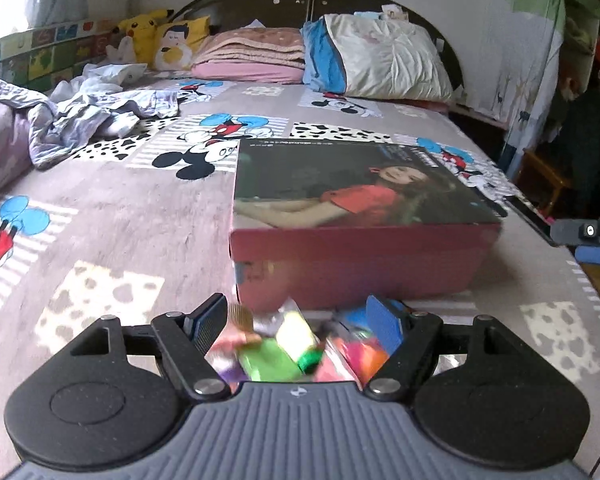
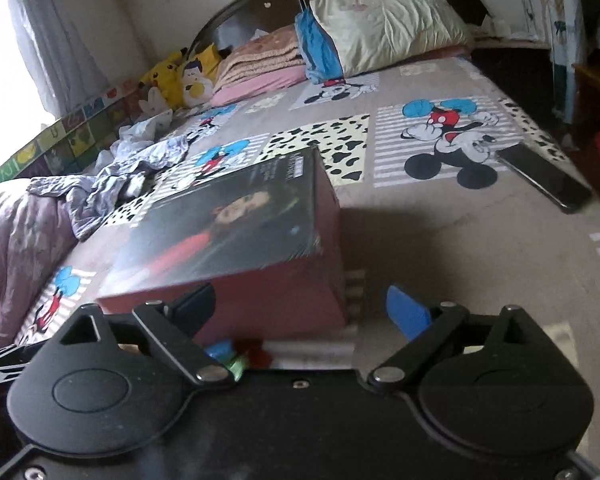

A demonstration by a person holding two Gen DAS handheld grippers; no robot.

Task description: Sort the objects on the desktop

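Note:
A closed red box (image 1: pixel 360 216) with a girl's photo on its lid lies on the bed; it also shows in the right wrist view (image 2: pixel 236 240). A blurred heap of small colourful objects (image 1: pixel 296 344), green, pink and orange, lies in front of the box. My left gripper (image 1: pixel 300 320) is open with its fingers on either side of the heap, just above it. My right gripper (image 2: pixel 304 308) is open and empty near the box's front right corner. A few of the small objects (image 2: pixel 236 354) peek out below it.
A Mickey Mouse bedspread (image 1: pixel 100 216) covers the bed. Crumpled clothes (image 1: pixel 80 116) lie at the left, pillows (image 1: pixel 384 56) and plush toys (image 1: pixel 148 32) at the headboard. A black phone (image 2: pixel 548 180) lies near the bed's right edge. The right gripper's tip (image 1: pixel 592 236) shows at far right.

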